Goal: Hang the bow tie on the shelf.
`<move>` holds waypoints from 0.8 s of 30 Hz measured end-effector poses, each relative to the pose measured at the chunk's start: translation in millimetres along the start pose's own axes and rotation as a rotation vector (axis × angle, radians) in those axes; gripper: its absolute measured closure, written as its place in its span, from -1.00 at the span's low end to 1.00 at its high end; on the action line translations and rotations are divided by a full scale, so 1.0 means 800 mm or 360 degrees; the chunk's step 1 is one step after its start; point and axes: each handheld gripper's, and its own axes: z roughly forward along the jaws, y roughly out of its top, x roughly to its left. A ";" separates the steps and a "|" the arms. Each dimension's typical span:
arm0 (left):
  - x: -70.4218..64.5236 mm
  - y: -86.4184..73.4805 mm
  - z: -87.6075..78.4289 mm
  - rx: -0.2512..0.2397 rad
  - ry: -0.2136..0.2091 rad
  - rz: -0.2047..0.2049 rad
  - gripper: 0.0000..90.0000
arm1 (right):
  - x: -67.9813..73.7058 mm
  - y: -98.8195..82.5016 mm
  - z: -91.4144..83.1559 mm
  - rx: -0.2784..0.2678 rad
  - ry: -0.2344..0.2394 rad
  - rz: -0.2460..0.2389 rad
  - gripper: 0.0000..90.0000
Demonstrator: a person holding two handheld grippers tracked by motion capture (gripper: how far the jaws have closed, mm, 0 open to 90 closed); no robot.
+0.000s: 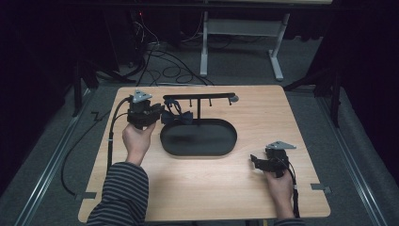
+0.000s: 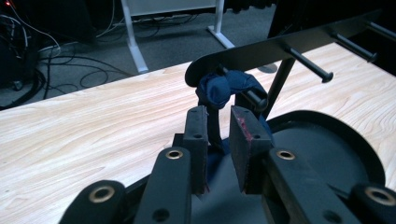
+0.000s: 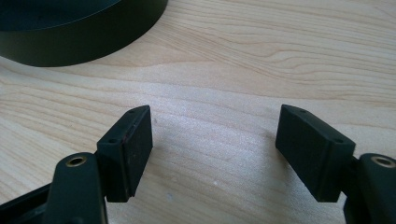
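Observation:
A dark blue bow tie hangs by its strap from the leftmost peg of a black rack that stands at the back of a black oval tray. My left gripper is just left of it. In the left gripper view the jaws stand a little apart, and the thin strap runs down between them below the bunched cloth; the pads do not press on it. My right gripper rests low near the table's front right, open over bare wood.
The rack's bar carries several bare pegs to the right of the tie. The tray's wall lies ahead of the right gripper. The wooden table has free room right of the tray. Cables and a white desk frame lie on the floor behind.

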 end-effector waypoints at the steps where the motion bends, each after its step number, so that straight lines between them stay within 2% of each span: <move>1: 0.001 0.001 -0.004 -0.0014 -0.0005 0.0007 0.69 | 0.000 0.000 0.000 0.0000 0.0001 0.0001 -0.37; 5: 0.002 0.002 -0.012 -0.0037 -0.0032 -0.0004 0.67 | 0.000 0.000 0.000 0.0000 -0.0001 -0.0001 -0.37; 13: 0.006 0.000 -0.029 -0.0063 -0.0045 -0.0008 0.61 | 0.000 0.000 0.000 0.0002 -0.0002 -0.0007 -0.37; 21: 0.013 -0.010 -0.043 -0.0074 -0.0037 -0.0034 0.54 | 0.001 0.000 0.000 0.0002 -0.0006 -0.0004 -0.37; 24: 0.014 -0.014 -0.047 -0.0056 -0.0010 -0.0012 0.49 | 0.001 0.000 0.000 0.0002 -0.0007 -0.0006 -0.37</move>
